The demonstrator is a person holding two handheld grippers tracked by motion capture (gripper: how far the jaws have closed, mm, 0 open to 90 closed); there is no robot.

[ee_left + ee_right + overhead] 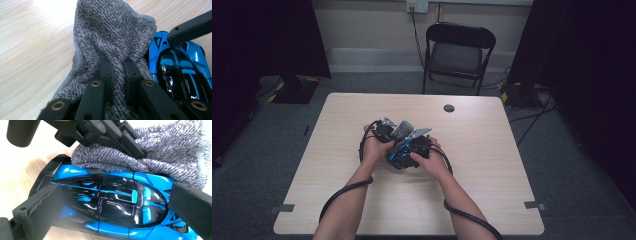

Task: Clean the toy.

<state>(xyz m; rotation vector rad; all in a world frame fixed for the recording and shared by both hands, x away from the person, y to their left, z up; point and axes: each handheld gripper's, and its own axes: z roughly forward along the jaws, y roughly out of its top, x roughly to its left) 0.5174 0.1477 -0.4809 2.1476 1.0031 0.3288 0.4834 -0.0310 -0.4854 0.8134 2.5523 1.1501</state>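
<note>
Two grippers meet at mid-table: the right gripper (107, 207) clamps the blue toy car (112, 202) end to end along its long axis, while the left gripper (117, 75) pinches a grey cloth (112, 32). Cloth lies against the car's left flank, touching it, so a wipe would likely run lengthwise along the car.

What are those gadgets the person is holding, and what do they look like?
Two handheld grippers, left and right, mostly black, each topped by a grey three-cornered plate. Their jaws are flat black bars with brass-coloured rivets at the joints. A thick black cable trails from each. The forearms are bare, with no sleeves in view.
</note>
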